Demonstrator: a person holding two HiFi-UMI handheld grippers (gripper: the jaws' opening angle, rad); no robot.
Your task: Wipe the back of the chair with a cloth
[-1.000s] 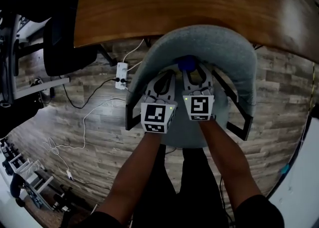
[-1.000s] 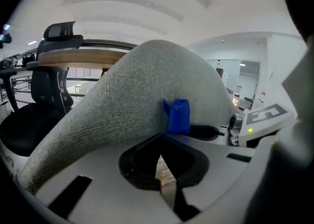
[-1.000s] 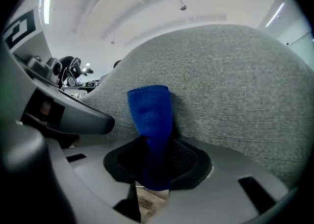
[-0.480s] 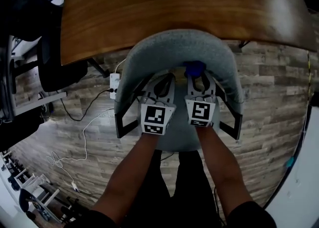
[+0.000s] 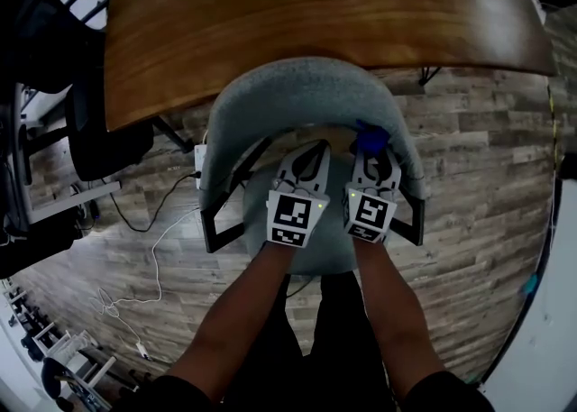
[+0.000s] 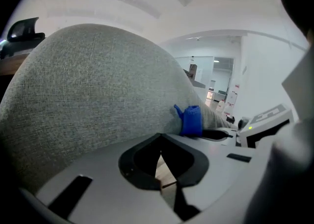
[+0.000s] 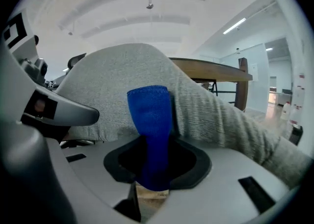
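The grey fabric chair back [image 5: 306,95] curves round the seat below me. My right gripper [image 5: 373,160] is shut on a folded blue cloth [image 5: 370,138], which is pressed on the inner face of the back toward its right side. In the right gripper view the cloth [image 7: 149,120] stands up from the right gripper [image 7: 149,171] against the grey fabric [image 7: 221,115]. My left gripper [image 5: 308,160] sits beside it near the middle of the back, shut with nothing in it. The left gripper view shows the left gripper [image 6: 161,153], the chair back [image 6: 88,95] close ahead and the cloth [image 6: 190,120] at right.
A wooden table [image 5: 315,13] lies just beyond the chair. Black armrests [image 5: 221,221] [image 5: 416,219] flank the seat. A black office chair [image 5: 104,131] stands at left. A power strip [image 5: 199,165] and white cables lie on the plank floor.
The right gripper has slid the blue cloth from the middle of the chair back toward its right side. The left gripper has followed alongside it.
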